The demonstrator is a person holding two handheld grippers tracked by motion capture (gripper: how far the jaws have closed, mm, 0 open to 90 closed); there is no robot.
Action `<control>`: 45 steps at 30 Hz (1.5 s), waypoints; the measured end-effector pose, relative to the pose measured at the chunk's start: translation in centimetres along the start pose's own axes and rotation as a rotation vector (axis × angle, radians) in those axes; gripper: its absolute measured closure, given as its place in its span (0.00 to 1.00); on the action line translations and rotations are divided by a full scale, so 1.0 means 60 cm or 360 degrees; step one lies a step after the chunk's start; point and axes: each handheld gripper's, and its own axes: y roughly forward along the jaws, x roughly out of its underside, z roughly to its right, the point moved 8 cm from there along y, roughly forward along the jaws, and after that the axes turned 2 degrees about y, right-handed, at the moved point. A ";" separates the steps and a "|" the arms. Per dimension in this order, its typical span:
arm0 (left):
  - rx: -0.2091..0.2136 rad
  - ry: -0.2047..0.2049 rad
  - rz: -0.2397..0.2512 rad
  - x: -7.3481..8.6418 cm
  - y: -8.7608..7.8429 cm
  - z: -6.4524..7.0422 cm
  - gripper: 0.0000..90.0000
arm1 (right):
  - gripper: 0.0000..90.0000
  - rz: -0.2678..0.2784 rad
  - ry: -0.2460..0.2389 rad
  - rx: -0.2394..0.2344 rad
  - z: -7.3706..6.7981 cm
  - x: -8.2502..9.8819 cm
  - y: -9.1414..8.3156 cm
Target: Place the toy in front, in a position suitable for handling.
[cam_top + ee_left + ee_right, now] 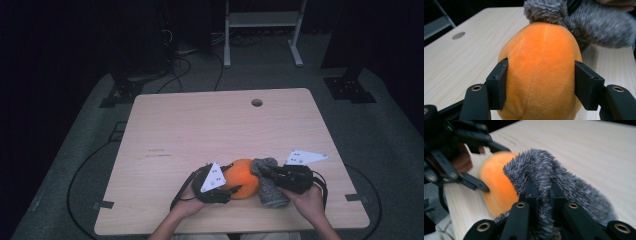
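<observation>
An orange plush ball (pixel 243 177) lies near the table's front edge, between both hands. My left gripper (pixel 231 182) is shut on it from the left; in the left gripper view the two black jaws press into the sides of the orange plush ball (pixel 541 67). A grey fuzzy cloth (pixel 269 182) drapes against the ball's right side. My right gripper (pixel 264 170) is shut on a fold of the grey fuzzy cloth (pixel 541 175), its jaws pinching the pile close together. The orange ball (pixel 495 187) shows behind the fold there, with the left gripper (pixel 486 168) on it.
The wooden table (pixel 200 130) has a round cable hole (pixel 257 102) at the back. A white-legged stand (pixel 262 30) and cables lie on the grey floor beyond. Both hands rest at the front edge.
</observation>
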 end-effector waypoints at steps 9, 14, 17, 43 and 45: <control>0.0021 -0.0035 0.0014 -0.006 0.000 0.001 0.34 | 0.89 0.0072 -0.0111 0.0027 -0.037 -0.032 -0.014; 0.0107 -0.0184 -0.0050 0.011 0.006 -0.014 0.10 | 0.89 0.0050 -0.0043 -0.0061 -0.032 -0.021 0.003; 0.0175 -0.0199 -0.0080 0.023 0.008 -0.014 0.10 | 0.89 0.0037 -0.0058 -0.0027 -0.026 -0.017 -0.001; 0.0099 -0.0154 0.0043 -0.018 -0.012 -0.006 0.36 | 0.89 0.0149 -0.0025 0.0020 -0.018 -0.022 -0.020; 0.0099 -0.0126 0.0050 -0.024 -0.010 0.001 0.36 | 0.89 0.0212 -0.0077 -0.0052 -0.044 -0.038 -0.023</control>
